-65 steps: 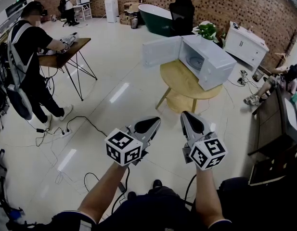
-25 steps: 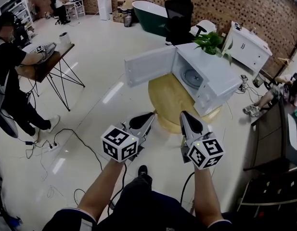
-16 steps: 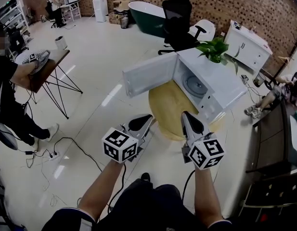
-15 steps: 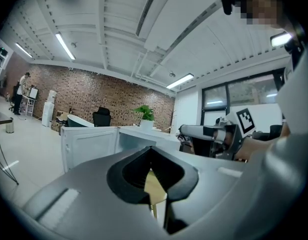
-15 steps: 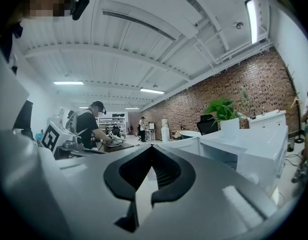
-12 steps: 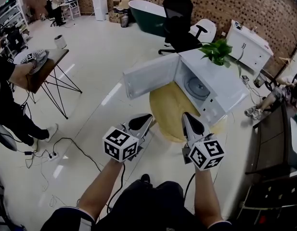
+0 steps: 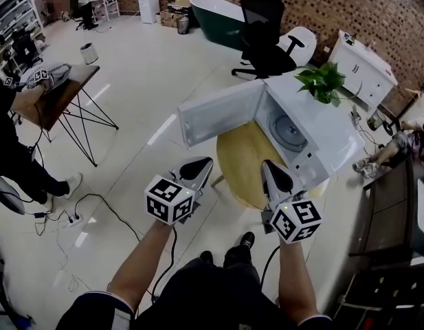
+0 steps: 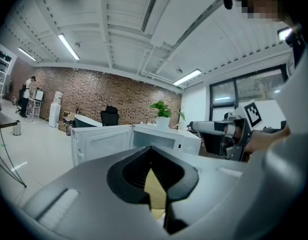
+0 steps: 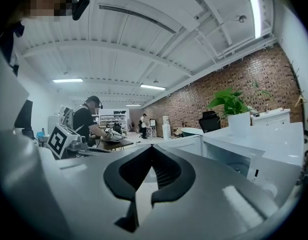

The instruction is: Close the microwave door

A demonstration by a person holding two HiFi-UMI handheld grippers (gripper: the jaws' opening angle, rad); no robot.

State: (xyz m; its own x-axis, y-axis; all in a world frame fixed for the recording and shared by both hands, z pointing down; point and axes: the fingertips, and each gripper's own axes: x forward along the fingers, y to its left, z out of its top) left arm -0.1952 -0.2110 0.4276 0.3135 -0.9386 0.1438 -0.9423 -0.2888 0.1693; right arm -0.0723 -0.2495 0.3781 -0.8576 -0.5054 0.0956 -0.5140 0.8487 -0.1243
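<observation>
Two handheld grippers point toward a round wooden table (image 7: 242, 163), seen from a camera on the person's head. The left gripper (image 7: 201, 162) hangs just off the table's near left edge and the right gripper (image 7: 270, 165) over its near edge, both well short of the appliance. Each gripper's own view shows its jaws pressed together with nothing between them. A white microwave (image 7: 321, 133) sits on the far right part of the table, its cavity and glass turntable facing the person. The microwave door (image 7: 222, 112) stands wide open, hinged at the cavity's left side and swung out past the table's far left edge, over bare floor, with its inner face toward the person. A potted plant (image 7: 323, 81) shows beyond the table's far side. The door looks like a stiff, light panel that should swing easily on its hinge, so it likely needs pushing, not pinching, and closed jaws should serve as a blunt pusher. The best contact is probably the smooth outer face near the free edge, farthest from the hinge; reaching it means going round that edge on the table's left. The finish may be slippery, so a square push should hold better than a glancing one. The latch will likely need a firm last press, and too hard a shove could slide the whole microwave across the table
</observation>
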